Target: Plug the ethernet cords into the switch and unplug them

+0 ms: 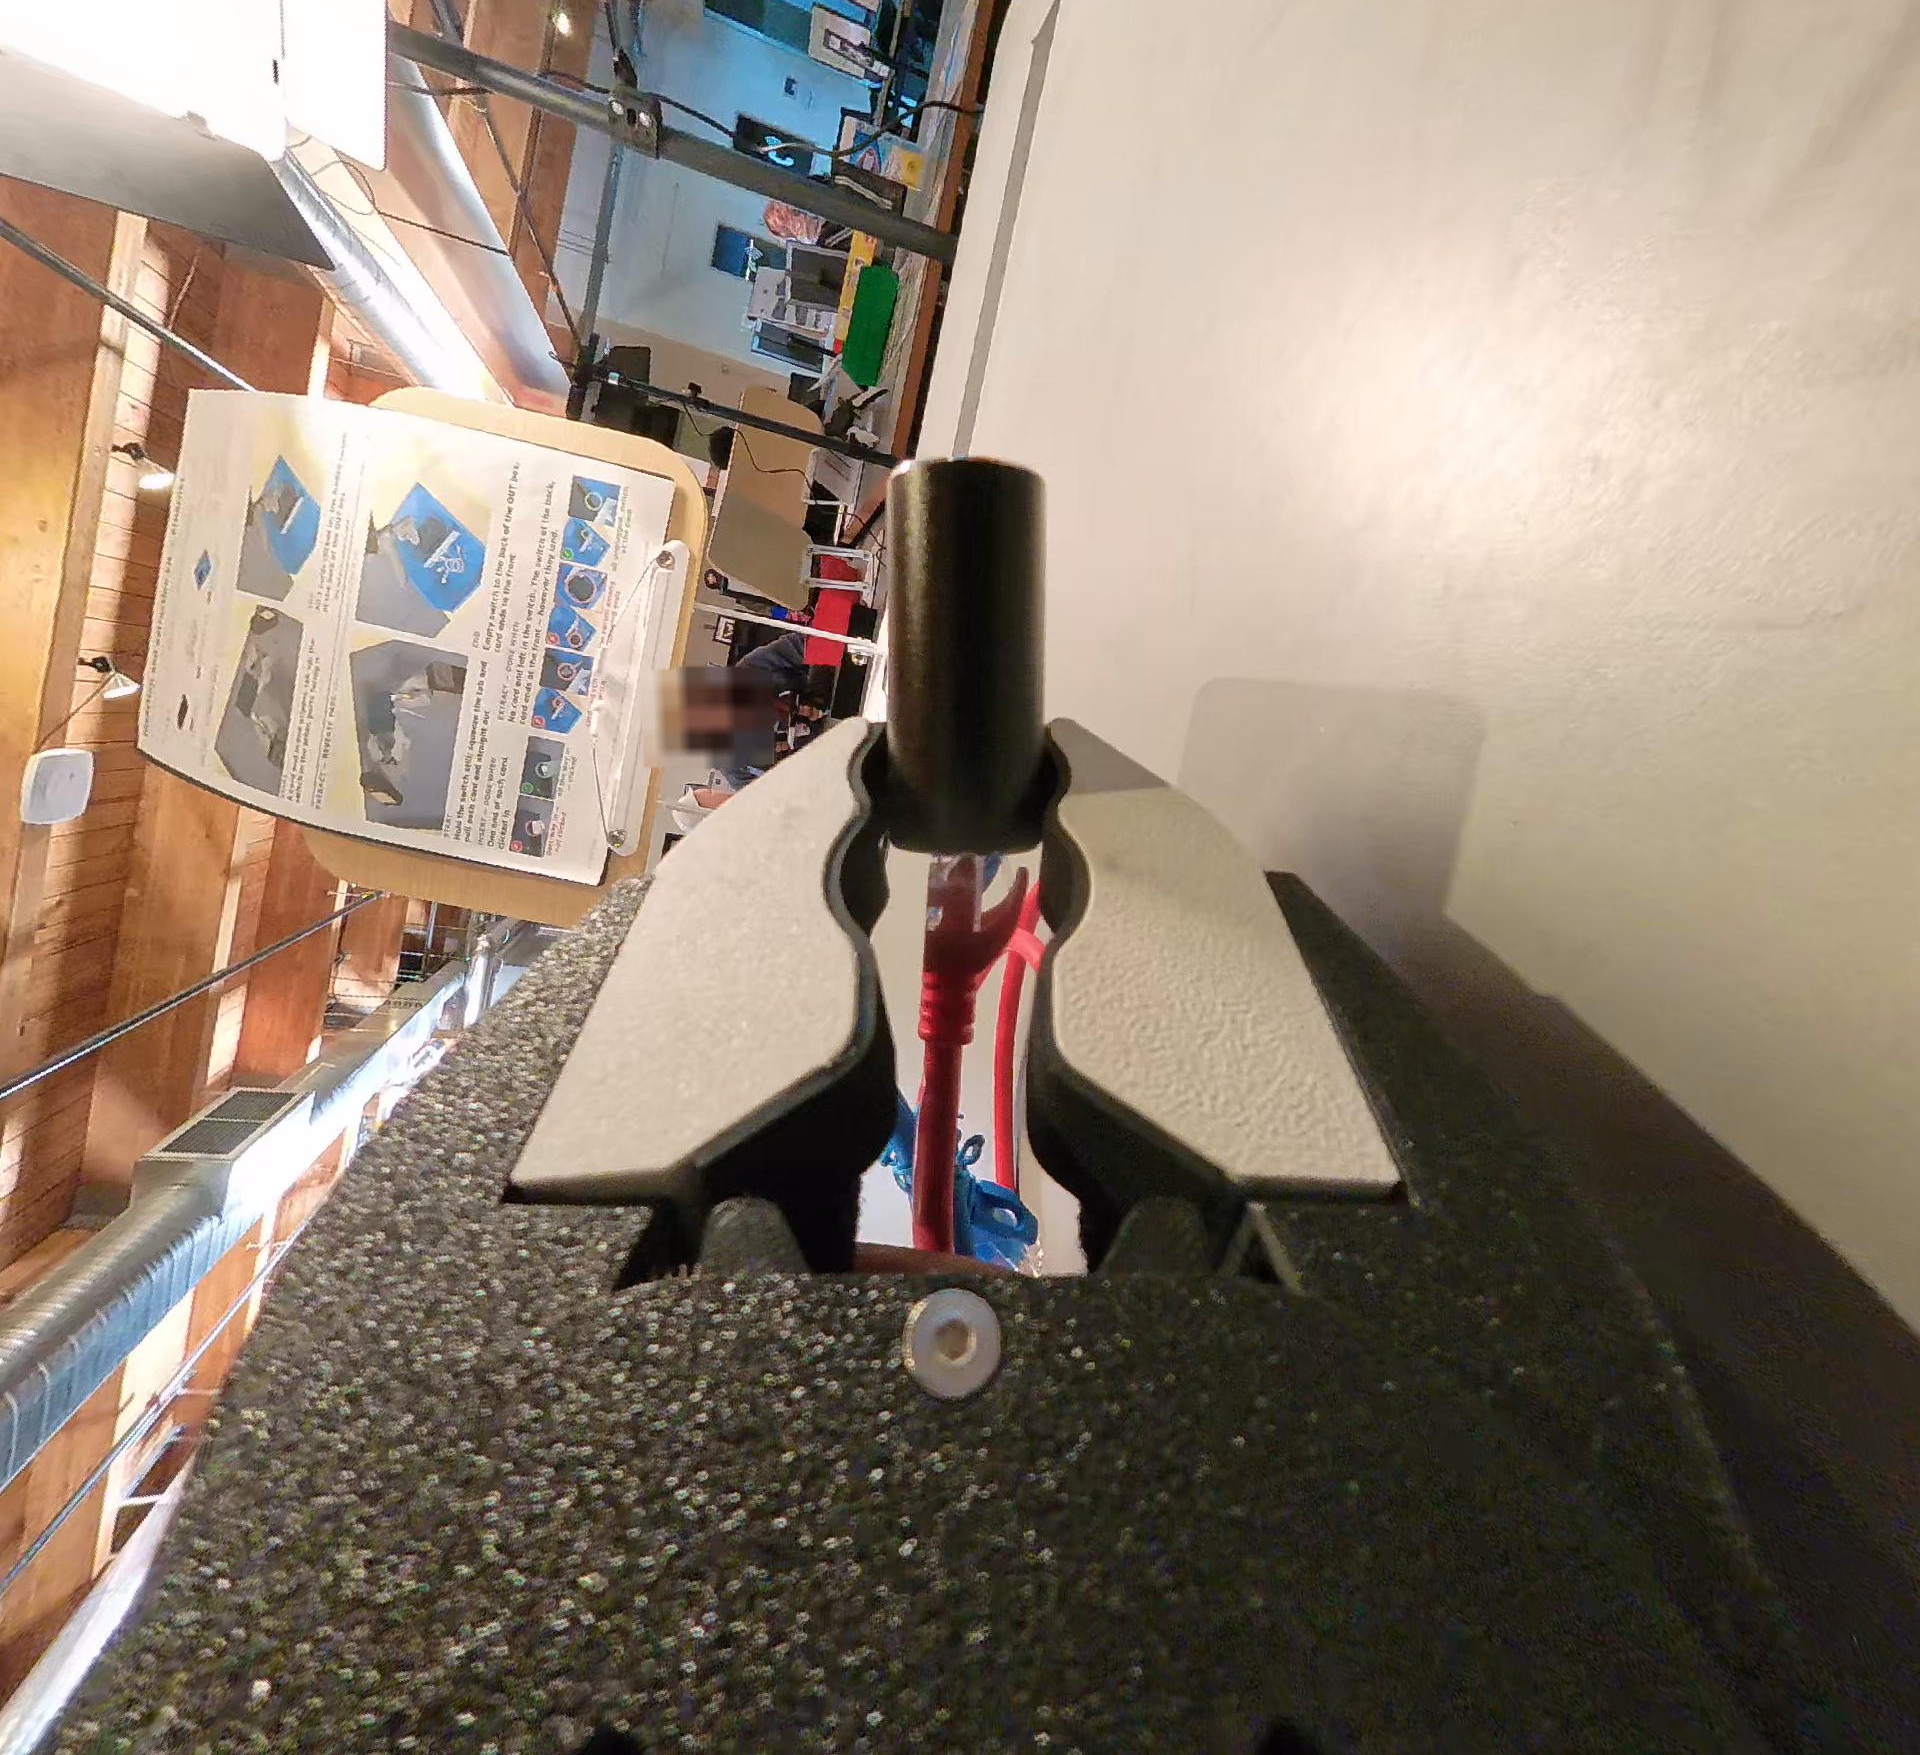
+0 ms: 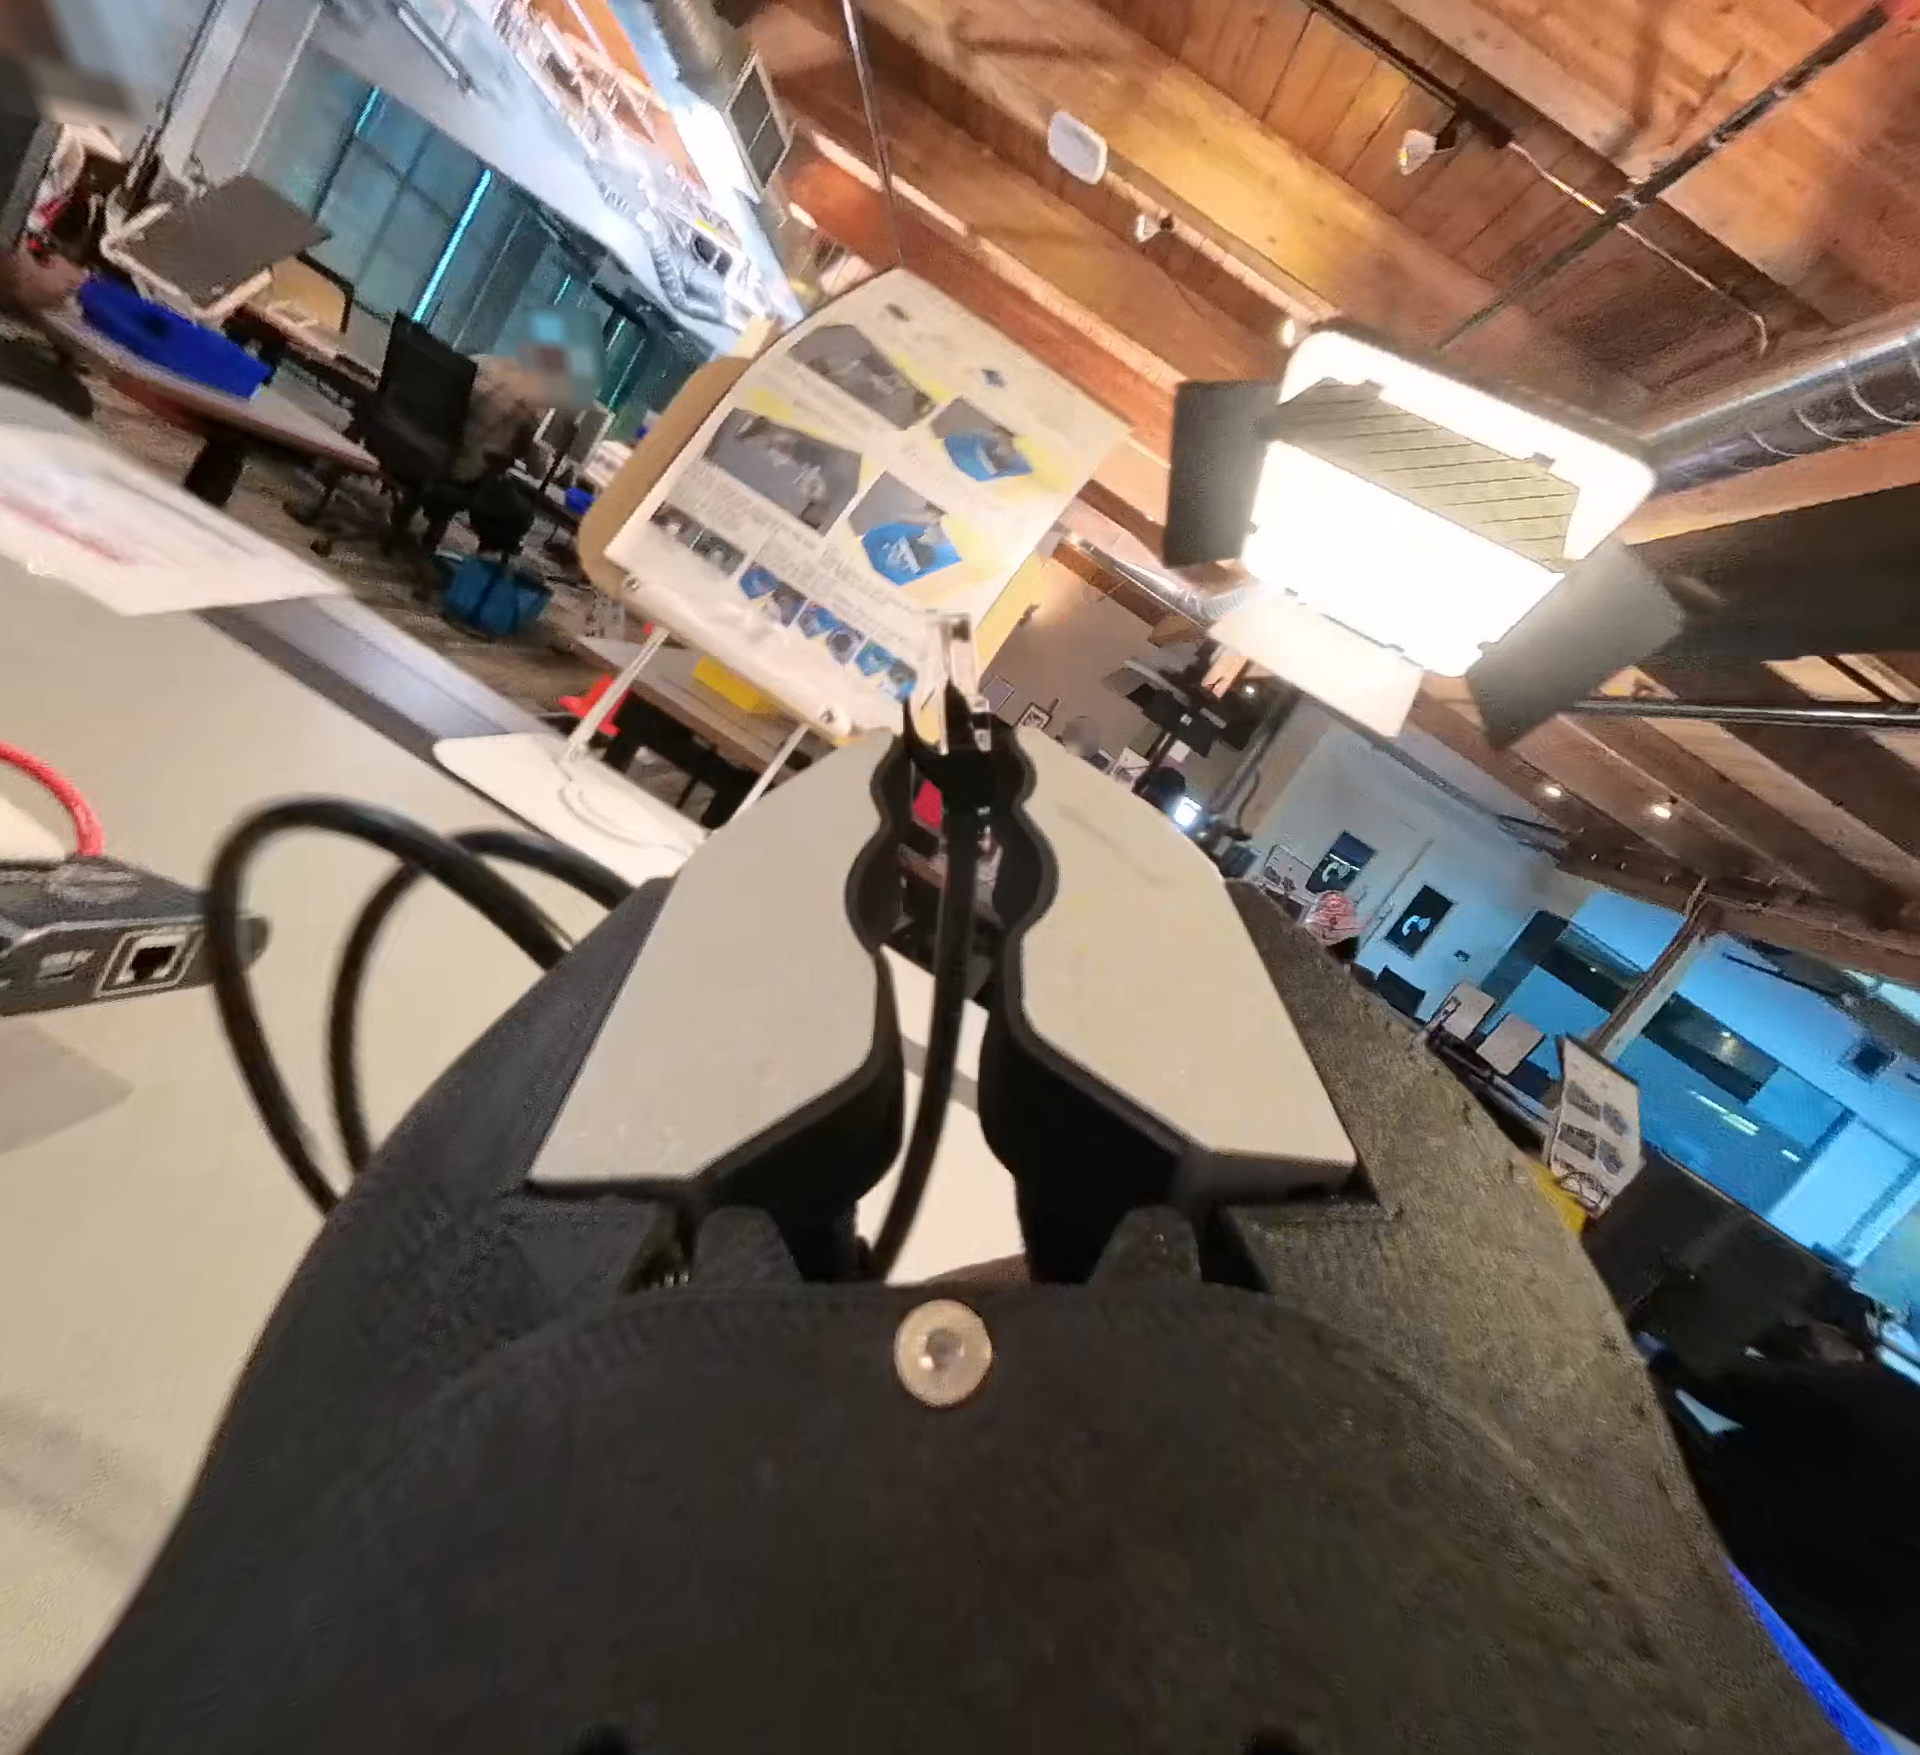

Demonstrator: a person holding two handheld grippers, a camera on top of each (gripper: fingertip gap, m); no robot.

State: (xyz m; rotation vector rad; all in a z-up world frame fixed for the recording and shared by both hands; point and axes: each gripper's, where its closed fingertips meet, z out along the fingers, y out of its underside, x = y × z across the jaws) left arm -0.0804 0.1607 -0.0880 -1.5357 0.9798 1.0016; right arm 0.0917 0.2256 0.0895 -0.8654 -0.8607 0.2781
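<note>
Between the fingers of the left tongs [image 1: 961,801] sits a black box seen end-on, which I take for the switch [image 1: 961,625]. The tongs are clamped round it in the notch near their tips, probably so that it cannot slide or twist when a plug is pushed home. A red cord [image 1: 940,1009] runs up between the fingers and its plug appears to sit in the switch's near face; whether it has clicked in I cannot tell. Some blue cords [image 1: 977,1196] lie behind it, farther down.

The right tongs [image 2: 951,760] are squeezed shut on a black cord [image 2: 935,1030] just behind its clear plug [image 2: 954,666]. The plug pokes out past the fingertips, which leaves it free to enter a socket, and a grip this close to the end should keep it from flopping. The rest of the black cord hangs back in loose loops over the white table [image 2: 156,1290], toward its far edge, so there is slack to spare.

From the right wrist view the switch shows at the left, above the table, with an open socket [image 2: 156,962] facing these tongs. The plug points up and away from it, well apart. My guess is that the next job is to swing the plug round and line it up squarely with that socket. A skewed approach would likely jam or bend the clip.
</note>
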